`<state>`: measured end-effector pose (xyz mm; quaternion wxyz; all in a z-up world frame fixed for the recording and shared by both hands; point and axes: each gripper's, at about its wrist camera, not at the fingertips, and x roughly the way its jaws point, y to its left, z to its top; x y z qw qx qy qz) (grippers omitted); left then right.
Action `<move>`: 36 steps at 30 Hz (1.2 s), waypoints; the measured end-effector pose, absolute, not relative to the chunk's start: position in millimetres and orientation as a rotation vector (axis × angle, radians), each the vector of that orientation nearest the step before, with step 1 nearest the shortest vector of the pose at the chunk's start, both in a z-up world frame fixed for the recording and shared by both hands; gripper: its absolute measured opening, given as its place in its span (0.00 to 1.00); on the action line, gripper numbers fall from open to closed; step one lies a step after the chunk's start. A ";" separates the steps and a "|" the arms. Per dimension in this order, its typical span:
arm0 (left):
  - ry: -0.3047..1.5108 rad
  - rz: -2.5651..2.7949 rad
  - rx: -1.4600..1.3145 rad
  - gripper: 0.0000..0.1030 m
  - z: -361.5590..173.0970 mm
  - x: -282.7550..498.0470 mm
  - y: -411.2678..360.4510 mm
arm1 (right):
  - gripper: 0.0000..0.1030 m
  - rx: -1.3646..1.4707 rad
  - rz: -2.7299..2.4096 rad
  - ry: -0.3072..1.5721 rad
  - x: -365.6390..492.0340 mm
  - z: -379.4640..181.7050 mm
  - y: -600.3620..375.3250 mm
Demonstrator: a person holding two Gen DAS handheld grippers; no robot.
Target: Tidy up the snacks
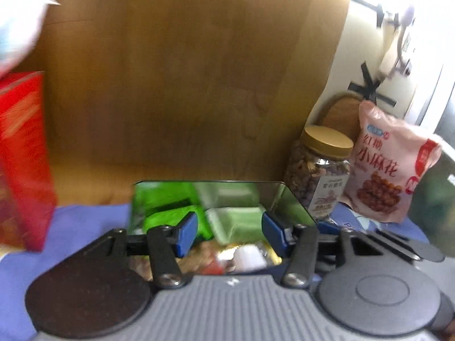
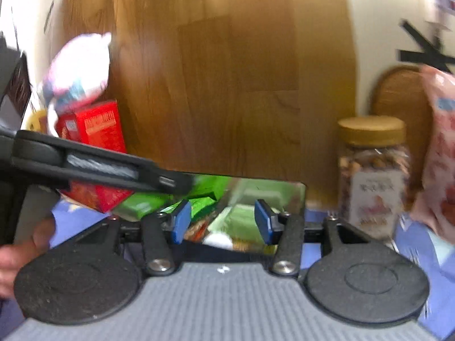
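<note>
Holding snacks | shiny tin (image 1: 295, 201) | green packets (image 1: 170, 216) inside

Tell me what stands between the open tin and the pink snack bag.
In the left wrist view, a clear jar with a tan lid, filled with nuts, stands between the shiny tin and the pink snack bag. The right wrist view agrees.

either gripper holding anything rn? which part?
Nothing held. Left gripper and right gripper both have open jaws hovering over the metal tin.
</note>
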<state>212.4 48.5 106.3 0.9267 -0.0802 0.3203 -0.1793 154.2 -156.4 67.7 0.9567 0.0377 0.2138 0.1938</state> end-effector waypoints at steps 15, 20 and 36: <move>0.899 -0.405 -0.288 0.45 39.7 63.4 105.1 | 0.51 0.333 0.525 0.753 29.3 5.3 -173.5; 0.859 -0.286 -0.155 0.45 34.9 49.3 96.3 | 0.42 0.190 0.551 0.713 26.2 6.8 -124.5; 0.833 -0.453 -0.238 0.45 47.5 52.8 69.0 | 0.10 0.357 0.451 0.717 39.6 8.9 -180.2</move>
